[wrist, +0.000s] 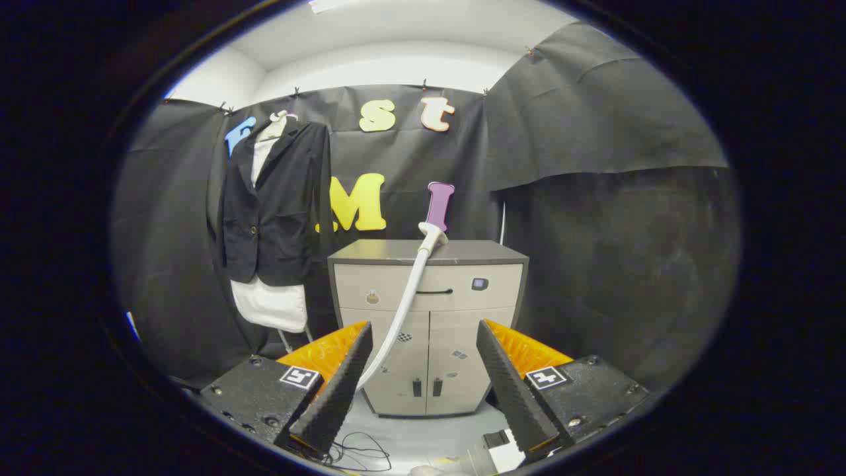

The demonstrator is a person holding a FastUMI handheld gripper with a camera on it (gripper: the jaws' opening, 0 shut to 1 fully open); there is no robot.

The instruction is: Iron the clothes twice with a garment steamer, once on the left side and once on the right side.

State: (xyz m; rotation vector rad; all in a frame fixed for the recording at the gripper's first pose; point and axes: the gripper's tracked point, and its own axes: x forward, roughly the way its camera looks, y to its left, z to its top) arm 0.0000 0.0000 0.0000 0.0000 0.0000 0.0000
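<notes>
Ribbed pads line the inner faces of our gripper, and its two fingers stand wide apart, released, with nothing pressed between them. Each finger carries a small square marker on its flat housing. Through the gap between the fingers we look at the lower doors of a grey cabinet that stands just beyond them on a pale floor.

A white hose crosses in front of the cabinet: it passes behind the inner edge of our left finger and climbs in a slant up to the cabinet top. There it meets the garment steamer, whose white neck and purple handle rise above the top surface, tilted a little. We cannot tell whether the steamer rests on the cabinet or on a stand of its own. The cabinet front has a drawer with a dark slot handle, and two doors below.

Near the bottom, between and below the fingers, thin dark cables lie looped on the floor, and a white object with a dark part shows by our right finger; what it is we cannot make out.

Well to the left of the cabinet hangs the clothes set: a black jacket over a white garment, on a hanger against the black cloth wall. The white hem hangs below the jacket.
</notes>
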